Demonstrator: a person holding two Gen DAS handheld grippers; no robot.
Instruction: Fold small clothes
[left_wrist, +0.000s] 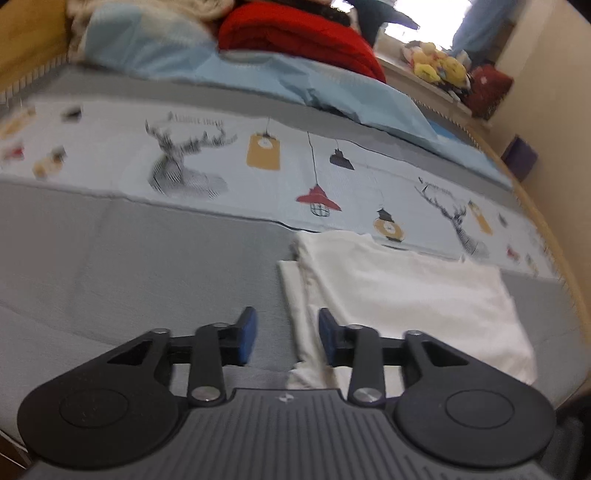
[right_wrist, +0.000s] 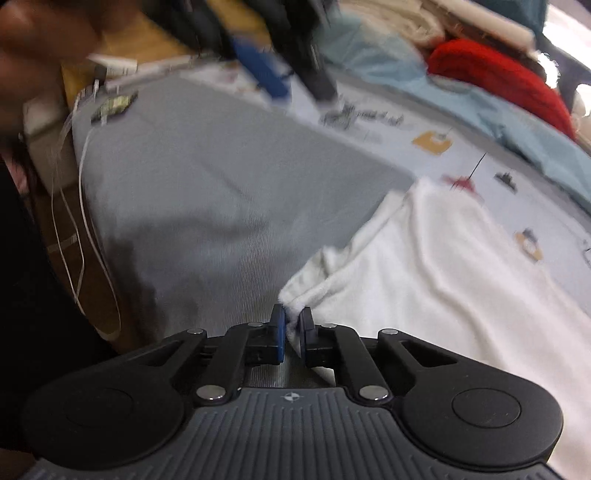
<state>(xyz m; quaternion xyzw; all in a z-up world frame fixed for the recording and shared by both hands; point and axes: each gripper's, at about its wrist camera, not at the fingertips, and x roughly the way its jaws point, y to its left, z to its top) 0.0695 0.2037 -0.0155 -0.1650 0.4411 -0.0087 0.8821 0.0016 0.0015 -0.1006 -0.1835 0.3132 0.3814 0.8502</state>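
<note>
Your right gripper (right_wrist: 291, 326) pinches a corner of the white garment (right_wrist: 443, 273), which lies partly folded on the grey bedspread (right_wrist: 207, 206) beside its printed band (left_wrist: 258, 166). Your left gripper (left_wrist: 287, 334) hangs wide apart, empty, over the garment's edge.

place: home bedroom | cues: bed (left_wrist: 147, 258), pillow (left_wrist: 155, 48), plush toys (left_wrist: 439, 62)

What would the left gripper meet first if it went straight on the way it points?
Most likely the white garment's folded left edge on the grey sheet: it lies between the open left gripper's fingers. Depth is unclear.
</note>
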